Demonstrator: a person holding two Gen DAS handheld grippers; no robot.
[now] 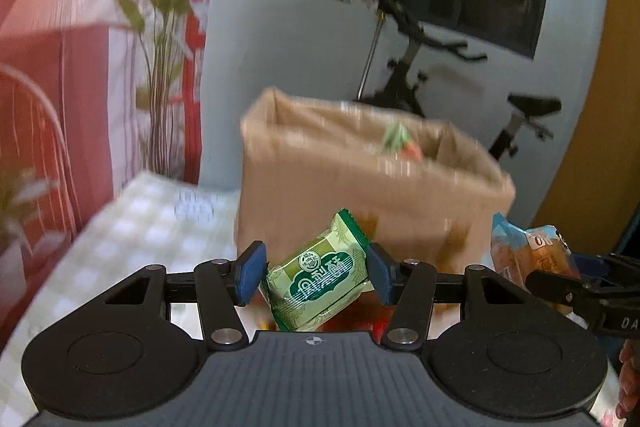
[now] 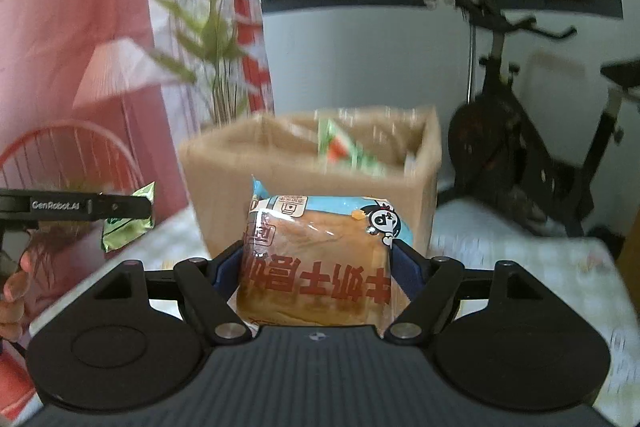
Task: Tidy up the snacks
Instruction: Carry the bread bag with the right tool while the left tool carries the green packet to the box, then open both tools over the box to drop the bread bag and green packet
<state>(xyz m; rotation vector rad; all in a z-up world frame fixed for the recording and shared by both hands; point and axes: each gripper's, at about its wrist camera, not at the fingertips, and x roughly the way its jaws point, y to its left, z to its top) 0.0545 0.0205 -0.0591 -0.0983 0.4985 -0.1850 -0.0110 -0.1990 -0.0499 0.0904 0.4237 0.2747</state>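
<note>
A checked tablecloth (image 1: 132, 223) covered the table, where an open cardboard box (image 1: 360, 195) stood with a green-and-red packet (image 2: 340, 147) showing inside and an exercise bike (image 2: 516, 131) behind. The left gripper (image 1: 316, 277) pinched a green snack packet (image 1: 320, 275) just short of the box. The right gripper (image 2: 316, 267) clamped a wrapped bread loaf (image 2: 316, 259) before the box's front wall.

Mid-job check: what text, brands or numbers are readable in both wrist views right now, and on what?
"GenRobot.AI": on the left gripper, seen side-on in the right wrist view.
"DA", cut off: on the right gripper, at the left wrist view's edge.
Green snack packet: white Chinese characters and a round seal, which I cannot read reliably.
Bread packet: large red Chinese characters, upside down, unreadable to me.
Cardboard box: blurred, nothing legible.
</note>
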